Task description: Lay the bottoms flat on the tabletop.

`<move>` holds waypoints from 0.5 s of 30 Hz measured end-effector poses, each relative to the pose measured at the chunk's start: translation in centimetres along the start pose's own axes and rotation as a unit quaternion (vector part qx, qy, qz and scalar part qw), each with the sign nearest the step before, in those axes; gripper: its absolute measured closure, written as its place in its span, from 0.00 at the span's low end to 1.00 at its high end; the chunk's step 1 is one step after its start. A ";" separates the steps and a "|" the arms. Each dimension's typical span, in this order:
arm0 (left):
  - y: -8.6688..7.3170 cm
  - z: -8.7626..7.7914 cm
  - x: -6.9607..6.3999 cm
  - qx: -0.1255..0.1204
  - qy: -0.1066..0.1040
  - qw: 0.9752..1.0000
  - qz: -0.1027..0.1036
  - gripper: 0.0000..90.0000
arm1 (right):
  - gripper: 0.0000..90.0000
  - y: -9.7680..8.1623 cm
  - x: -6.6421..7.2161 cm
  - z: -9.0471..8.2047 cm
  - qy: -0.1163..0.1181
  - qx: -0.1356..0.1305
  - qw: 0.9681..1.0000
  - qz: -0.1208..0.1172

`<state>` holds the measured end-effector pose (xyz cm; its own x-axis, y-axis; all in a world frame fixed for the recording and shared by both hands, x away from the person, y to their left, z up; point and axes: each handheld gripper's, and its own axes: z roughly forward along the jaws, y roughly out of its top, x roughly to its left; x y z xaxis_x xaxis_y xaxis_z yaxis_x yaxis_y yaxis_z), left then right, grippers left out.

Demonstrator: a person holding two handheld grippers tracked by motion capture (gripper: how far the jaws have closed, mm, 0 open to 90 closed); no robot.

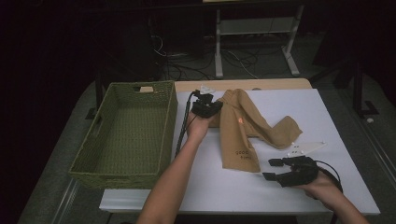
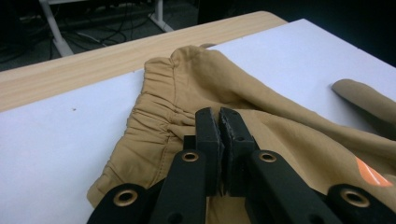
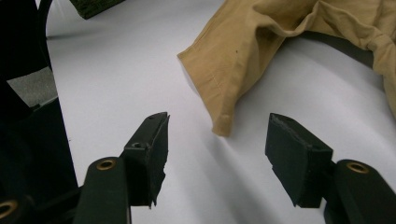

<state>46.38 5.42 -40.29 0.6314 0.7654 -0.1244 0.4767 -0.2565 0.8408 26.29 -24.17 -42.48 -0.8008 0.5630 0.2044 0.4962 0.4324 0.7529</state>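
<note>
Tan trousers (image 1: 243, 126) lie rumpled on the white table (image 1: 280, 191), the waistband toward the back and one leg trailing right. A small orange mark (image 2: 371, 172) shows on the cloth. My left gripper (image 1: 215, 107) is at the waistband's left side; in the left gripper view its jaws (image 2: 219, 116) are pressed together just over the gathered waistband (image 2: 154, 121), and no cloth shows between them. My right gripper (image 1: 271, 169) rests near the front right, open. In the right gripper view its tips (image 3: 219, 126) stand wide apart, just short of a trouser leg's hem (image 3: 224, 126).
A green woven basket (image 1: 140, 85) stands on the table's left side, close beside the left forearm. A wooden strip (image 1: 261, 84) runs along the table's far edge. Dark floor, cables and a metal frame (image 1: 219, 46) lie beyond.
</note>
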 end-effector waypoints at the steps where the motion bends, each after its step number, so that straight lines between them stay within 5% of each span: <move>1: 0.0 0.2 0.1 0.004 0.000 1.000 0.000 0.96 | 0.44 0.0 0.0 0.0 0.000 0.000 1.000 0.000; 7: -0.6 0.6 0.3 0.017 0.006 1.000 -0.006 0.92 | 0.44 -0.1 -0.1 0.0 -0.001 -0.001 1.000 0.000; 15: -0.6 -1.8 -0.2 0.014 0.017 1.000 -0.014 0.62 | 0.44 -0.1 0.0 0.0 -0.001 0.000 1.000 0.000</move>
<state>44.88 6.50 -39.84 0.5961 0.7923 -0.1301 0.5113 -0.2497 0.8223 26.25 -24.26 -42.52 -0.7996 0.5651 0.2033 0.4968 0.4320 0.7527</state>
